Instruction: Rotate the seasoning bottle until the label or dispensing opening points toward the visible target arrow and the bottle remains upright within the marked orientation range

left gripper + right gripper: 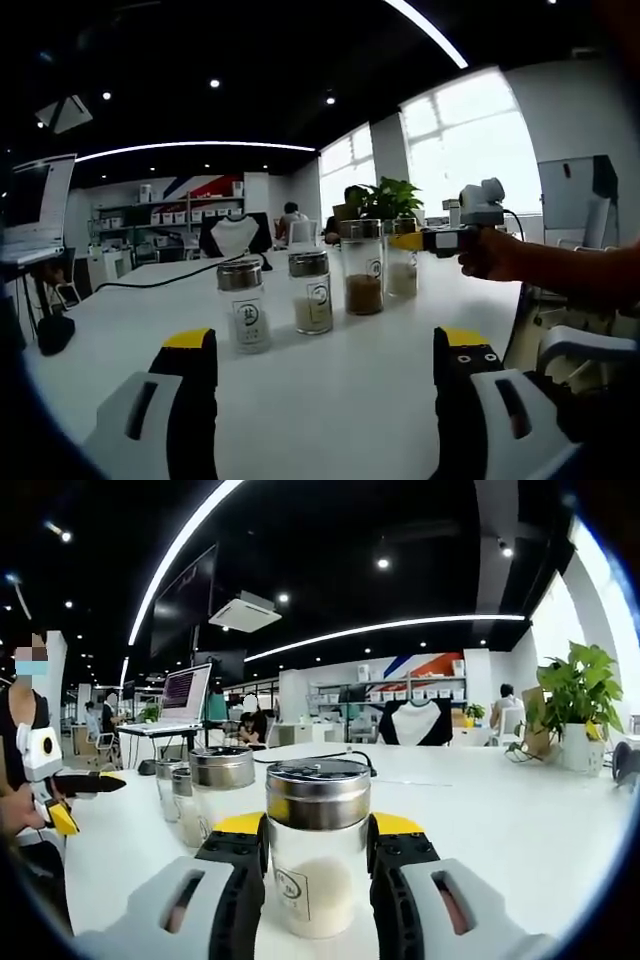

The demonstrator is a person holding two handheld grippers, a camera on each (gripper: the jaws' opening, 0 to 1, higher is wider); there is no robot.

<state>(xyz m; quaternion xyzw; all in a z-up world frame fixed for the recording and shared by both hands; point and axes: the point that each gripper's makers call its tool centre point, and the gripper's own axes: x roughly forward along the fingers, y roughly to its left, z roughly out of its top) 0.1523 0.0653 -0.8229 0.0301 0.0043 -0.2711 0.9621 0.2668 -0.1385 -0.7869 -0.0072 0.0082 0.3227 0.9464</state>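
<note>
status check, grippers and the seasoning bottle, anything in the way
Right hand-held gripper shut on seasoning bottle, upright. Left hand-held gripper open, short of the row. Neighbour bottle close beside.

Both views, table-level, share the bottle row [320, 280] from opposite ends

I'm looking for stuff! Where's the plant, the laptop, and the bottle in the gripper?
Potted plant [578, 695], right gripper view, on its leaves.
Laptop [184, 698], right gripper view, on its screen.
Seasoning bottle [318, 852], right gripper view, on its glass body.
</note>
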